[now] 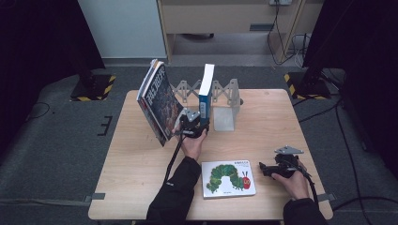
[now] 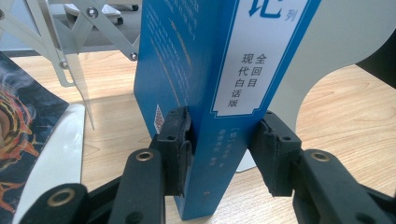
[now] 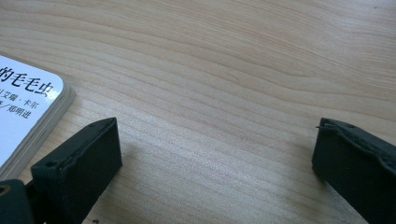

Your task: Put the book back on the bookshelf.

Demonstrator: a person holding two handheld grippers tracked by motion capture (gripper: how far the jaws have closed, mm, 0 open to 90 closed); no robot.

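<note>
— Where's the blue book [image 2: 205,93] now?

— Upright on the tabletop [image 1: 141,159], in the folding rack [image 1: 225,101], between my left tongs [image 2: 219,149]. Both pads press its covers near the bottom of the spine, so I'm gripping it. The dark magazines [image 1: 157,101] lean just to its left.

— And your right hand?

— My right tongs [image 3: 215,154] hang low over bare wood with the jaws wide apart, holding nothing, beside the caterpillar picture book [image 1: 229,178] lying flat.

Pale wooden table [image 1: 141,187] on grey carpet [image 1: 56,140], dark curtains [image 1: 37,37], light wall panel [image 1: 122,28] behind.
</note>
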